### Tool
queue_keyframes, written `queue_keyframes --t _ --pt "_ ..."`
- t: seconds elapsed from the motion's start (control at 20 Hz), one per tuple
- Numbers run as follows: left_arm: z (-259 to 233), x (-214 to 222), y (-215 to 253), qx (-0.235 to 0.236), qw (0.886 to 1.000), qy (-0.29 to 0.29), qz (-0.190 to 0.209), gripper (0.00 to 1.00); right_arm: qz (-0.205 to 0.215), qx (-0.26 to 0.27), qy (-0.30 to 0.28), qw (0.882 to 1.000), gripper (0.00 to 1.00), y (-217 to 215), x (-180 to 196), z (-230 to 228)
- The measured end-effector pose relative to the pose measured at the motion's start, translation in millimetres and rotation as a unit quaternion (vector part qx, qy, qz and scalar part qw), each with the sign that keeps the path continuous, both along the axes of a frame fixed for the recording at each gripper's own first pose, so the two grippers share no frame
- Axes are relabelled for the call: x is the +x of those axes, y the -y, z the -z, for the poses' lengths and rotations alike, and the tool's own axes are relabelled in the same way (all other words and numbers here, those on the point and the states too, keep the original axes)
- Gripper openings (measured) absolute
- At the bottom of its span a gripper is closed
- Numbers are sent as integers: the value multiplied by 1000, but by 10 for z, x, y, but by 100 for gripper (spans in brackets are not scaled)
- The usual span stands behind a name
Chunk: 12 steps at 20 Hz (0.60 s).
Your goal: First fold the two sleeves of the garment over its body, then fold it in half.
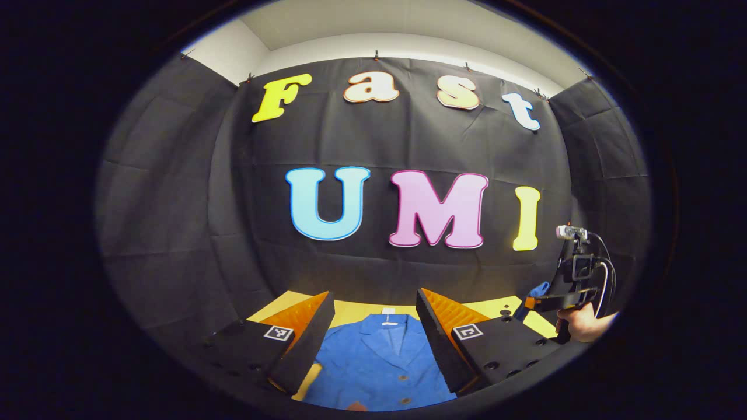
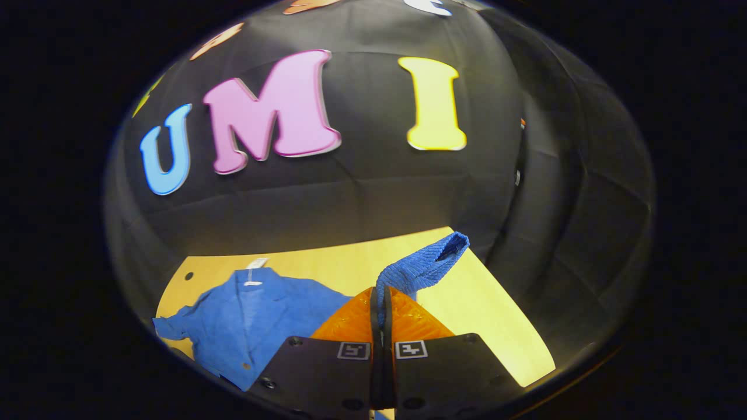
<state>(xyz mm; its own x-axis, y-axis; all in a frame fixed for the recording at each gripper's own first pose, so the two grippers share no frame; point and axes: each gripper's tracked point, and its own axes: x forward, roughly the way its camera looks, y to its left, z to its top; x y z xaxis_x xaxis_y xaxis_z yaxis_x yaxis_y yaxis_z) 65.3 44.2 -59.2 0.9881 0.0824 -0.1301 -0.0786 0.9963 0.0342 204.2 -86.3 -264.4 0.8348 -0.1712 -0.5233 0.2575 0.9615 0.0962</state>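
The blue jacket (image 2: 257,321) lies flat on the yellow table (image 2: 484,315), collar toward the back wall, front up with its buttons showing. One sleeve (image 2: 423,268) is lifted clear of the table, its cuff poking up past the right gripper (image 2: 380,303), whose fingers are pinched tight on the cloth. In the left gripper view, the left gripper (image 1: 373,326) hangs over the jacket's chest with its fingers spread wide, holding nothing.

So this looks like the first sleeve fold. My take: carry that sleeve across low and slow so it drapes over the chest instead of twisting, and lay it flat before letting go. The body may drag along with it, so I'd drop the left gripper onto the jacket near the shoulder to pin it. Corduroy-ish cloth like this probably grips itself and bunches.
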Motion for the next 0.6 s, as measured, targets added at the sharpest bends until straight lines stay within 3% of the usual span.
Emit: queue_keyframes --t 0.25,0.6 --pt "141 -252 -884 -2 999 -11 -38 82 -83 -18 18 996 2 -1310 253 -203" --pt "408 -565 -1761 -28 993 -38 -105 80 -156 34 -37 987 1 -2807 568 461"
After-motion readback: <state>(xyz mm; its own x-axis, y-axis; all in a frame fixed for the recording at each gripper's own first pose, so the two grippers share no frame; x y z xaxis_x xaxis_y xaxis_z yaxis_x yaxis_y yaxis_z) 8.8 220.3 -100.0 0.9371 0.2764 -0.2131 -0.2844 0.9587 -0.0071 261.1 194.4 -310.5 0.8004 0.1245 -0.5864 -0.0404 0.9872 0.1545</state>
